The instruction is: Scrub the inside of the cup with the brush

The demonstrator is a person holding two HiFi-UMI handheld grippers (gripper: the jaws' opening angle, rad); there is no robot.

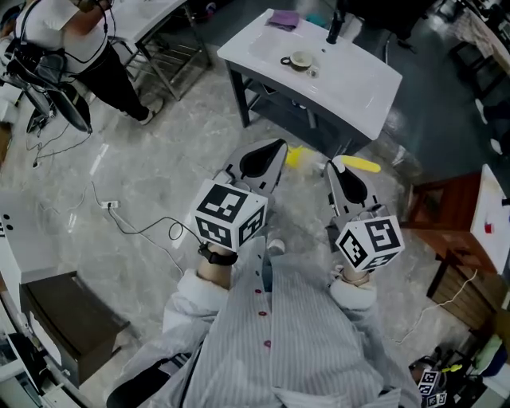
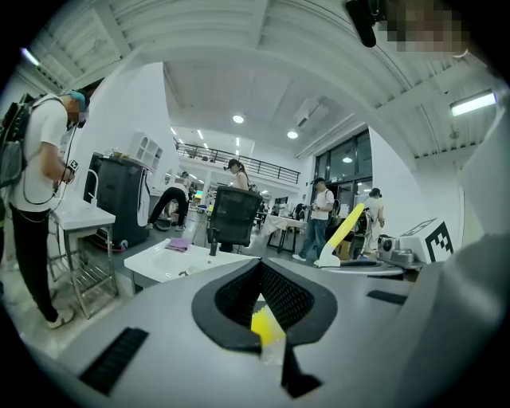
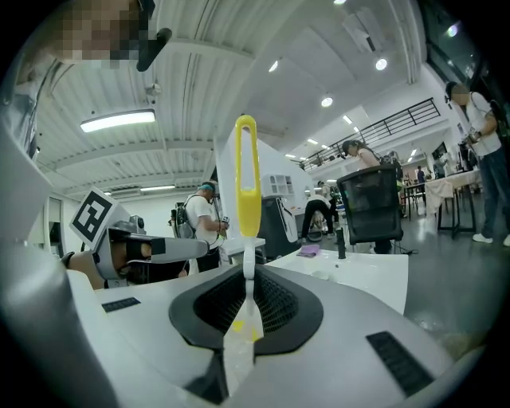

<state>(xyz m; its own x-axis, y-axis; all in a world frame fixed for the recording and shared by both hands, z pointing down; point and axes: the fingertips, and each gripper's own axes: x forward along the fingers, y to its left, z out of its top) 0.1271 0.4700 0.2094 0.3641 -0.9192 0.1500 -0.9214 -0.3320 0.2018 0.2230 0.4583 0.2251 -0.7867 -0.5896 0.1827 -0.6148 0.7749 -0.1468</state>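
Observation:
A small cup (image 1: 301,60) stands on the white sink-top table (image 1: 351,88), beside a purple cloth (image 1: 283,20) and a black faucet (image 1: 335,24). Both grippers hang over the floor, short of the table. My right gripper (image 1: 335,169) (image 3: 249,275) is shut on the lower end of a brush (image 3: 246,175) with a yellow loop handle (image 1: 358,164) that points forward and up. My left gripper (image 1: 275,149) (image 2: 261,275) is shut on a small yellow piece (image 2: 263,325) (image 1: 295,157); I cannot tell what it is.
A person (image 1: 80,40) stands at a metal-framed table (image 1: 171,48) at the back left. Cables (image 1: 135,227) trail over the marble floor. A dark box (image 1: 64,319) sits at lower left, wooden furniture (image 1: 446,215) at right. A black office chair (image 2: 235,215) stands behind the sink table.

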